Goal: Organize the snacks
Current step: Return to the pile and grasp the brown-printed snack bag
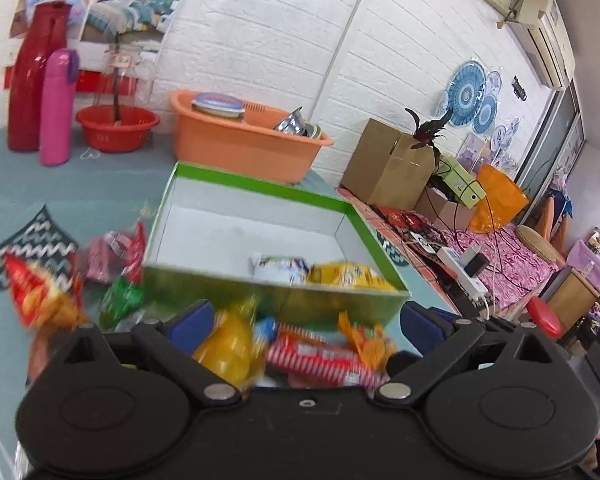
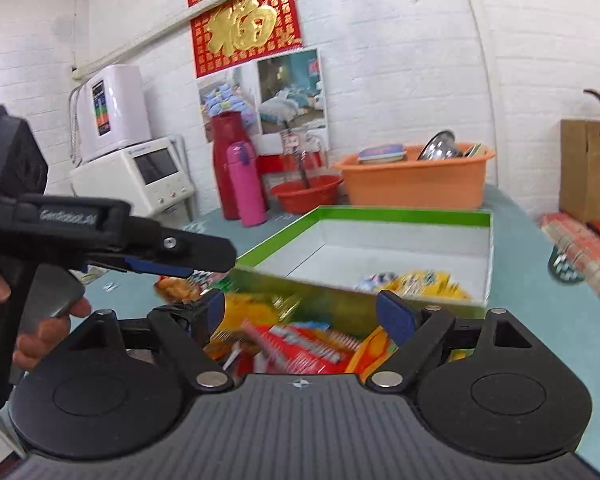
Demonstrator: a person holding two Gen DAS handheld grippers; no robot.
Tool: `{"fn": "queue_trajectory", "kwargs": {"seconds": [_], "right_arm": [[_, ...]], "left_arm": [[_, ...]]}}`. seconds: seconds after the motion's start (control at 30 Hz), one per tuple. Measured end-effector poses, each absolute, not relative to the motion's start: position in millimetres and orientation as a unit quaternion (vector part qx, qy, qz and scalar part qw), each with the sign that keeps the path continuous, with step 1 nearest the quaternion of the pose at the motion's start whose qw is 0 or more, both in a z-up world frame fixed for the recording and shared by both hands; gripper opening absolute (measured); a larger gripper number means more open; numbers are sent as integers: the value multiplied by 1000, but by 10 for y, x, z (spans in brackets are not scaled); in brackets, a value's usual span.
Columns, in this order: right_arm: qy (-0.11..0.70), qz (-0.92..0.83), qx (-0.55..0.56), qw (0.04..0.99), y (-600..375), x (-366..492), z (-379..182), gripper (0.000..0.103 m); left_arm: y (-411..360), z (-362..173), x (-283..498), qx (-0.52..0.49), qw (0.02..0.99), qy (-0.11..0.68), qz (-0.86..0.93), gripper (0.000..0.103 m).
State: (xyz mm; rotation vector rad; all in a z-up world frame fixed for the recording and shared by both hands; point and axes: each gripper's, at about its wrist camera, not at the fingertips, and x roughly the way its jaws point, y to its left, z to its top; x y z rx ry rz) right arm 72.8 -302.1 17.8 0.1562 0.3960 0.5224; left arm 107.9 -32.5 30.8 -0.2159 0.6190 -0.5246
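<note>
my left hand-held gripper [image 1: 306,320] and right hand-held gripper [image 2: 300,312]: both gaped wide, holding nothing | loose snack packets [image 1: 320,354] lay heaped just under both, against the green box's [image 1: 276,294] near wall | red-striped packet's [image 2: 300,346] long axis ran crosswise | neither hand clearly nearer

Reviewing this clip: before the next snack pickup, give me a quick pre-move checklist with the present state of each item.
1. Left gripper jaws open, nothing held: ok.
2. Right gripper jaws open, nothing held: ok.
3. Box open with free floor space: ok.
4. Snacks already in the box: ok, a yellow pack and a white pack by the near wall.
5. Loose snacks within view: ok, a striped pack lies outside the box.
6. Sharp view of the target: not ok, the near snacks are blurred.
</note>
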Motion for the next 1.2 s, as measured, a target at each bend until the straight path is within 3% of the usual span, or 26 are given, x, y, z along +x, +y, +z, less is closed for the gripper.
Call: {"fn": "queue_trajectory", "kwargs": {"seconds": [0.47, 0.73, 0.8, 0.87, 0.93, 1.0, 1.03, 1.07, 1.2], "right_arm": [[280, 345, 74, 893, -2282, 479, -116, 103], [302, 355, 55, 883, -2091, 374, -169, 103], [310, 362, 57, 877, -2052, 389, -199, 103], [316, 370, 54, 872, -1993, 391, -226, 103], [319, 373, 50, 870, -1955, 391, -251, 103], [326, 365, 51, 871, -1949, 406, -273, 103], [328, 361, 52, 872, -1968, 412, -280, 103], [330, 355, 54, 873, -1990, 420, -286, 103], [345, 346, 71, 870, -2044, 464, -347, 103]], "left_arm": [[986, -73, 799, -173, 923, 320, -125, 103], [1144, -391, 780, -205, 892, 372, -153, 103], [1129, -409, 735, -211, 888, 374, -165, 97], [1050, -414, 696, -212, 878, 381, -196, 83], [916, -433, 656, -198, 872, 387, -226, 81], [840, -416, 615, -181, 877, 384, -224, 85], [832, -403, 599, -177, 882, 378, -219, 99], [843, -396, 585, -177, 885, 374, -213, 103], [898, -475, 621, -182, 882, 384, -206, 103]]}}
